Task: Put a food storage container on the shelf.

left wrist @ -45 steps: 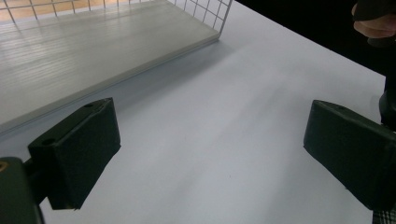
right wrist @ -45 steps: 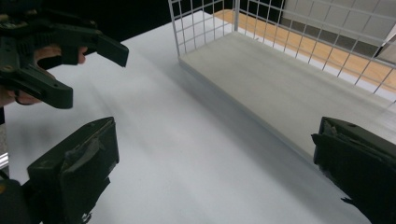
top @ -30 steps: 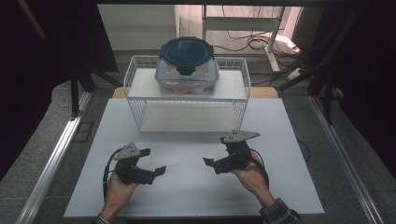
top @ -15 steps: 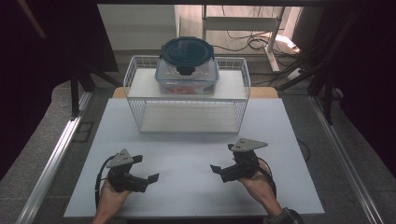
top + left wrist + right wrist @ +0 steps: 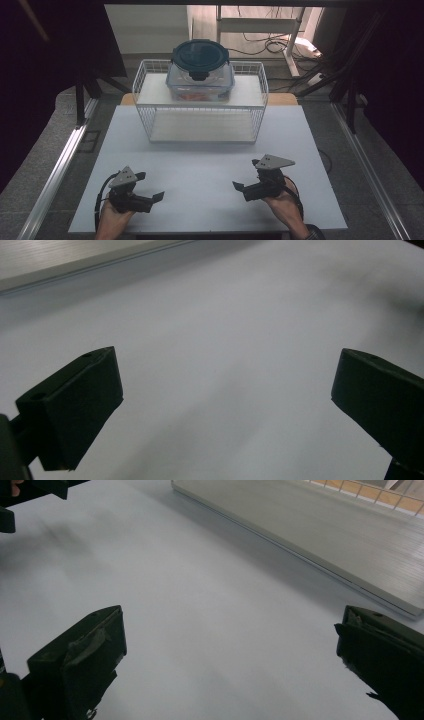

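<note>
A clear plastic container [image 5: 200, 80] with a dark teal lid stands on the upper board of a white wire basket [image 5: 145, 107] at the back middle of the white table [image 5: 200, 160]. Something reddish shows inside the container. My left gripper [image 5: 151, 186] is low over the table near the front left, open, with nothing between its jaws. My right gripper [image 5: 246, 175] hovers near the front right, also open and holding nothing. In the left gripper view the gripper [image 5: 225, 405] has bare white table between its jaws. The right gripper view shows the same for that gripper [image 5: 230, 650].
The basket's lower board [image 5: 310, 535] lies ahead and to the right in the right gripper view, and the other gripper [image 5: 30, 490] shows at its top left. Dark floor, metal rails [image 5: 55, 170] and cables surround the table.
Both grippers have drawn back toward the front edge of the table and a little apart. Both stay open. The container and basket have not moved.
</note>
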`<state>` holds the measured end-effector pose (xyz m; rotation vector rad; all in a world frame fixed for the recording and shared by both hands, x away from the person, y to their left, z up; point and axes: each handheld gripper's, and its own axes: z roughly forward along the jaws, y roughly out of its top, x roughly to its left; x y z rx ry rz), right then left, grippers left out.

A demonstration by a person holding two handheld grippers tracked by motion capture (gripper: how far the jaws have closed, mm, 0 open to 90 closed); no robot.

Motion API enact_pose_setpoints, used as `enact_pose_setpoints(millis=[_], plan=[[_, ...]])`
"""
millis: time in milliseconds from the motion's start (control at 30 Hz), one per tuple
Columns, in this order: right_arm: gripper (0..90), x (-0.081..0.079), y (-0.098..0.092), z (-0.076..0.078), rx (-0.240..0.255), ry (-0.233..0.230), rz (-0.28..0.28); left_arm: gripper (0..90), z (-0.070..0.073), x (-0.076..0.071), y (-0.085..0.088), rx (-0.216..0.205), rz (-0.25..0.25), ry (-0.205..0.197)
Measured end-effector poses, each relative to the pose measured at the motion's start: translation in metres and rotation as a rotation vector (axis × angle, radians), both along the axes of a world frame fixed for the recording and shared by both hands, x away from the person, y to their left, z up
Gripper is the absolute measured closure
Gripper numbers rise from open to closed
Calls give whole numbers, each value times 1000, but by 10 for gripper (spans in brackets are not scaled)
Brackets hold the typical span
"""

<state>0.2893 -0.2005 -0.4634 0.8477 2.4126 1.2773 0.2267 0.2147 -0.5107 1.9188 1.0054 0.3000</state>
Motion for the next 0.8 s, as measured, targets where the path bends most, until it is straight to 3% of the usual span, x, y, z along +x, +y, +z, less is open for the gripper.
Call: enact_pose_setpoints(millis=[467,800], plan=[[0,-12,-19,-6,-5,-6,-37,0,-9,-14,7,50,24,18],[0,-18,-28,-15,-41,-11,-61,0,-17,-22,15,41,33,40]])
